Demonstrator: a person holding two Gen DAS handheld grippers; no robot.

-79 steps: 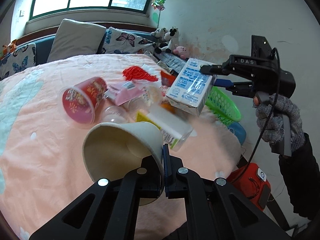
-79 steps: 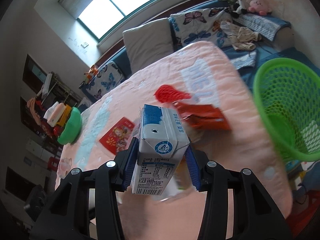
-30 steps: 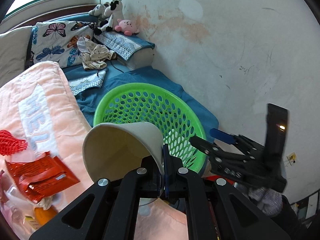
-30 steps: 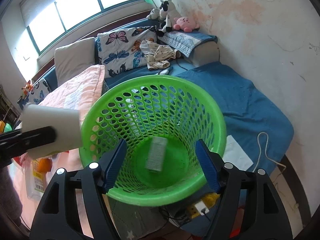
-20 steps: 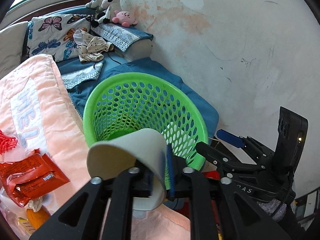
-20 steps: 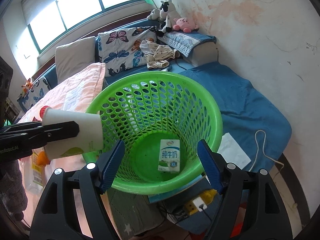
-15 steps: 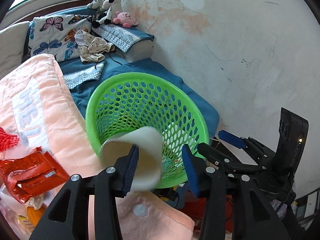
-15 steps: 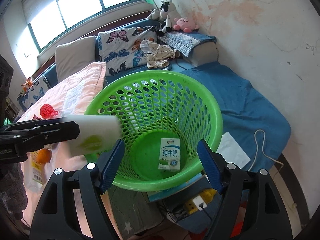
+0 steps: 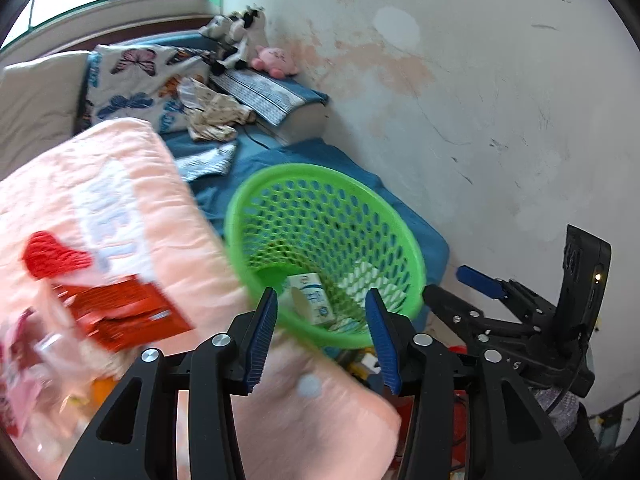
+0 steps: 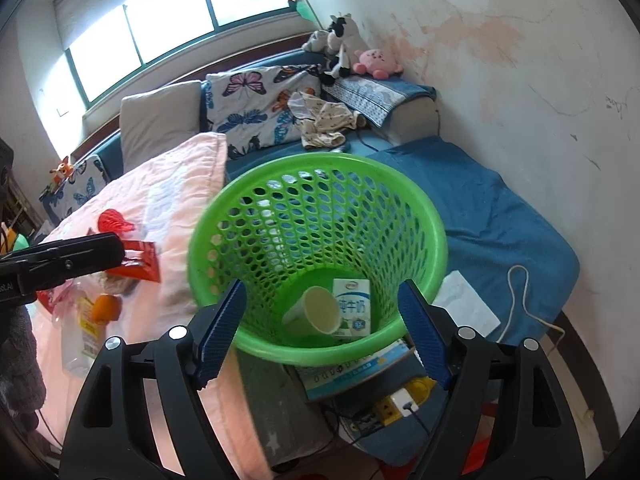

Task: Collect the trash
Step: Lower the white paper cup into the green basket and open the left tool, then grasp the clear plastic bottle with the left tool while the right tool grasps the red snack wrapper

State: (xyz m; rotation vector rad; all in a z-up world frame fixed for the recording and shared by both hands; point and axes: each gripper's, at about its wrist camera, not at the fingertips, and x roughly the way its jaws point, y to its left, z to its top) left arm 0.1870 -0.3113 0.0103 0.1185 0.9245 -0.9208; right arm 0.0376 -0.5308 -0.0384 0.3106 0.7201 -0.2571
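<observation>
Both the left gripper [image 9: 322, 334] and the right gripper [image 10: 322, 330] hung wide open and empty over the green basket [image 10: 434, 224], where the paper cup [image 10: 318, 312] lay beside the milk carton [image 10: 354, 308].

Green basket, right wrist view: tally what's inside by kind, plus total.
Inside the green basket:
Milk carton: 1
Paper cup: 1
Total: 2
</observation>
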